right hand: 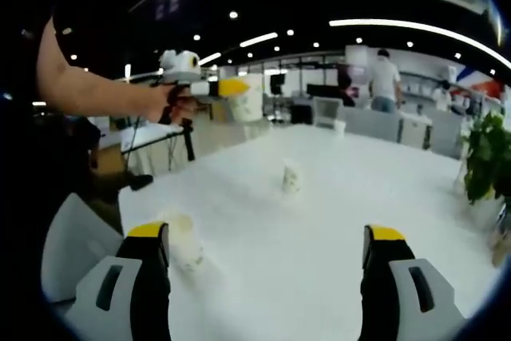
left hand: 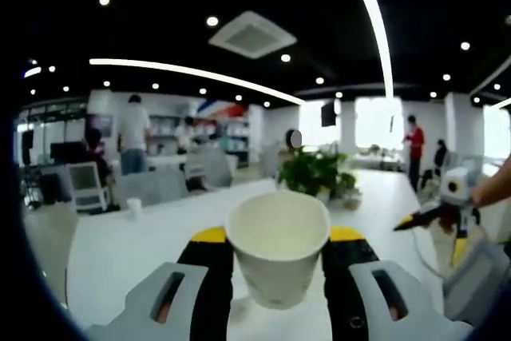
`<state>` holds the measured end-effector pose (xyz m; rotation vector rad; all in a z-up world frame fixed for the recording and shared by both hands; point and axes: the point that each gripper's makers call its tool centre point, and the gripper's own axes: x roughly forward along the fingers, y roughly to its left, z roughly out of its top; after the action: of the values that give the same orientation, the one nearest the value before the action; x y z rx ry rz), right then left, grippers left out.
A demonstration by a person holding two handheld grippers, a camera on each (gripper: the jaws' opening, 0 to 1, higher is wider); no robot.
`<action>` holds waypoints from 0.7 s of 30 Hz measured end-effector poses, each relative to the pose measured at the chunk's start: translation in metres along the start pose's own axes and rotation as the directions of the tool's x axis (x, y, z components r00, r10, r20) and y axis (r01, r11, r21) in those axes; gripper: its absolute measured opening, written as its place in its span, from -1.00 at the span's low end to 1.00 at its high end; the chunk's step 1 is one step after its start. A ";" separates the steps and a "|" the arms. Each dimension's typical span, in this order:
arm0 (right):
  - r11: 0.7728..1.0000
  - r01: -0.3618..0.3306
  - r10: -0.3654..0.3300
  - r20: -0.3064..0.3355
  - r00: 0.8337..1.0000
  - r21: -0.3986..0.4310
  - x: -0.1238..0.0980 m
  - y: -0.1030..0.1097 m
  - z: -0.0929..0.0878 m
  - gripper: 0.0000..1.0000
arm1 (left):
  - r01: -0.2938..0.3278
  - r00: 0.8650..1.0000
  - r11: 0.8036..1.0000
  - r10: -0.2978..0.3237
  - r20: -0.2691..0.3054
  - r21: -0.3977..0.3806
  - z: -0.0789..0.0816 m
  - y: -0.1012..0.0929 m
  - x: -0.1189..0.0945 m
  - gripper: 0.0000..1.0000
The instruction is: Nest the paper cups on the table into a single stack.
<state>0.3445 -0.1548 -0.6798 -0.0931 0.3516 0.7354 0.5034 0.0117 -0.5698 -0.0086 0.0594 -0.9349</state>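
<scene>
A: While the left gripper [left hand: 278, 257] pinches one paper cup [left hand: 278, 247] aloft, what's left?

B: Two cups stand on the worktop [right hand: 335, 221]: one mid-worktop [right hand: 291, 177], one by the near edge [right hand: 185, 243]. The right gripper [right hand: 267, 265], jaws spread, likely takes the near one next.

Left gripper [left hand: 278, 255] clamped, raised; right gripper [right hand: 267, 247] spread wide

No legible text or labels.
</scene>
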 end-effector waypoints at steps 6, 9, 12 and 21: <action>1.000 0.001 -0.001 0.002 1.000 -0.003 -0.002 0.001 0.001 1.00 | 0.013 1.000 1.000 -0.013 0.007 -0.001 0.004 -0.012 -0.002 -0.18; 1.000 0.001 -0.001 0.004 1.000 -0.003 -0.004 0.002 0.001 1.00 | 0.020 1.000 1.000 -0.020 0.007 0.005 0.004 -0.015 -0.003 -0.18; 1.000 0.001 -0.001 0.003 1.000 -0.003 -0.005 0.003 0.000 1.00 | 0.027 1.000 1.000 -0.027 0.005 0.016 0.004 -0.021 -0.006 -0.19; 1.000 0.002 -0.002 0.007 1.000 -0.003 -0.008 0.007 -0.002 1.00 | 0.056 0.998 0.998 -0.056 -0.004 0.032 0.001 -0.037 -0.014 -0.18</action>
<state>0.3337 -0.1556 -0.6784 -0.0939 0.3434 0.7339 0.4653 0.0014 -0.5673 0.0213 0.0470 -0.9915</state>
